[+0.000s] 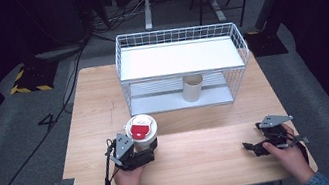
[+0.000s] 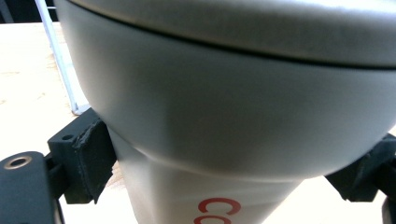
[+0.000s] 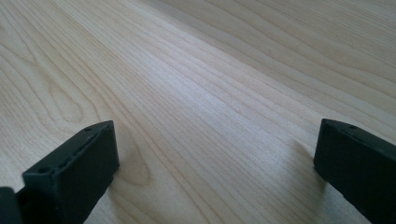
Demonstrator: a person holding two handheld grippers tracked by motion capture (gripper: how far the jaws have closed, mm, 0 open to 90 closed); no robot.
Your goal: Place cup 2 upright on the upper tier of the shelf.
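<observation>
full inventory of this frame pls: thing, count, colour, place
lidded cup: 1, pale body, white lid with red label, near-left of table, clamped between the left gripper's jaws
open cup: 1, off-white, upright on the rack's lower shelf
wire rack: 1, white, two shelves, far centre of table
table: 1, light wood
floor cables: several, black, left of table
left gripper: 1, black, in left hand, shut on the lidded cup
right gripper: 1, black, jaws open over bare wood, in right hand
</observation>
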